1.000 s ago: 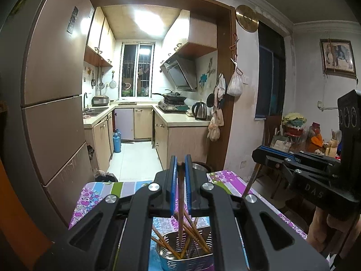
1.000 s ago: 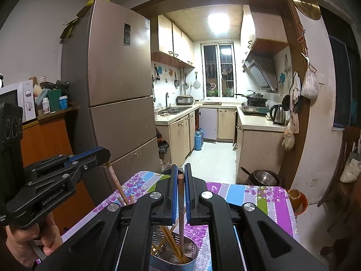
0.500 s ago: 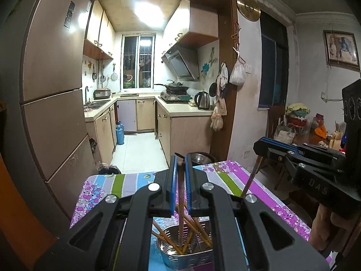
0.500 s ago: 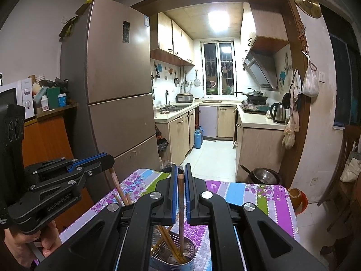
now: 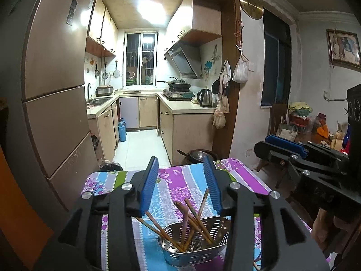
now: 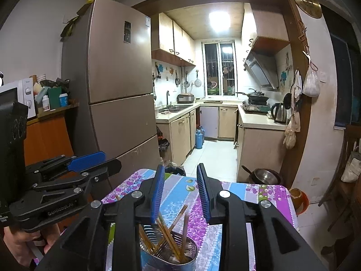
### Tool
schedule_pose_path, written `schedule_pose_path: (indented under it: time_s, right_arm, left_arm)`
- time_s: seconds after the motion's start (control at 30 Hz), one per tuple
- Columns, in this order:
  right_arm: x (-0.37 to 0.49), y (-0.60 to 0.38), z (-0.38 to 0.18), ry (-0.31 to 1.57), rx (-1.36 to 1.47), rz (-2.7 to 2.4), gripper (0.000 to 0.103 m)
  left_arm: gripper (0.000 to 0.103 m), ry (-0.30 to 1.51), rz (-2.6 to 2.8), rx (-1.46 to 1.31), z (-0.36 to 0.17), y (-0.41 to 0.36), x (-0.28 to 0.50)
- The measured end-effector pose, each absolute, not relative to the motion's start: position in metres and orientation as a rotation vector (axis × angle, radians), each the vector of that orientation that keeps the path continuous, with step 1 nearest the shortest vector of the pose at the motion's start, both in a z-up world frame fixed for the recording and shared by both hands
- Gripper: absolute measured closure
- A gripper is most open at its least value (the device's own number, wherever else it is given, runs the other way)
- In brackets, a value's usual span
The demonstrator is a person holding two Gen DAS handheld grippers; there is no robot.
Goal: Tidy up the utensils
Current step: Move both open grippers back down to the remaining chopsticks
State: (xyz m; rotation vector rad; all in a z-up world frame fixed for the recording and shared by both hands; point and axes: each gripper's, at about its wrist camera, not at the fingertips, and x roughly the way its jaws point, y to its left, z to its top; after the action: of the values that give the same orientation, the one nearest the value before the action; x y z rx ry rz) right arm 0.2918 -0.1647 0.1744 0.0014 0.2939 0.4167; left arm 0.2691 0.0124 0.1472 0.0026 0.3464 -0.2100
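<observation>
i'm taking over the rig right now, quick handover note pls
Left tool: jaws opening, nothing between them, above the metal holder.
Right tool: jaws opening, also empty, above the same holder.
Chopsticks: standing loose and crossed in the holder on the floral tablecloth.
Done: visible chopsticks are in the holder.
Left: no other utensils show on the table; check out of view.

A tall brown refrigerator (image 6: 119,85) stands left of a wood-framed opening into a narrow kitchen — pale cabinets (image 5: 149,111) along both sides, white tiled floor (image 5: 140,146), a barred window (image 5: 141,59) at the far end, and a bright ceiling light (image 5: 151,11). A range hood (image 5: 183,62) hangs over the stove, a kettle (image 5: 205,97) beside it. On the right wall — a framed picture (image 5: 343,46). A round brass plate (image 5: 251,5) tops the doorway.
</observation>
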Motion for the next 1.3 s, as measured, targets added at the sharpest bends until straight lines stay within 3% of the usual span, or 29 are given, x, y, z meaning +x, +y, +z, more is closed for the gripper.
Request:
schedule_pose_path:
  time_s: [0.17, 0.33, 0.43, 0.57, 0.73, 0.87, 1.2, 1.3]
  right_arm:
    - [0.260, -0.171, 0.186, 0.240, 0.005, 0.439, 0.068]
    - [0.178, -0.199, 0.175, 0.213, 0.013, 0.506, 0.059]
    - [0.116, -0.222, 0.139, 0.217, 0.014, 0.519, 0.059]
    - [0.050, -0.235, 0.056, 0.300, 0.050, 0.506, 0.059]
    - [0.005, -0.213, -0.044, 0.423, 0.115, 0.454, 0.061]
    - [-0.013, -0.175, -0.089, 0.476, 0.065, 0.465, 0.064]
    - [-0.011, -0.148, -0.117, 0.499, 0.004, 0.411, 0.068]
    - [-0.005, -0.148, -0.121, 0.502, 0.005, 0.399, 0.068]
  left_arm:
    - [0.058, 0.308, -0.216, -0.005, 0.154, 0.016, 0.246]
    - [0.043, 0.218, -0.244, 0.061, 0.143, 0.030, 0.167]
    - [0.040, 0.185, -0.262, 0.088, 0.112, 0.044, 0.109]
    - [0.040, 0.264, -0.284, 0.125, 0.030, 0.053, 0.049]
    - [0.040, 0.460, -0.300, 0.054, -0.067, 0.057, 0.032]
    - [0.041, 0.495, -0.301, 0.075, -0.099, 0.050, 0.020]
    - [0.078, 0.505, -0.359, 0.125, -0.134, 0.028, -0.004]
    - [0.080, 0.508, -0.344, 0.148, -0.141, 0.020, 0.000]
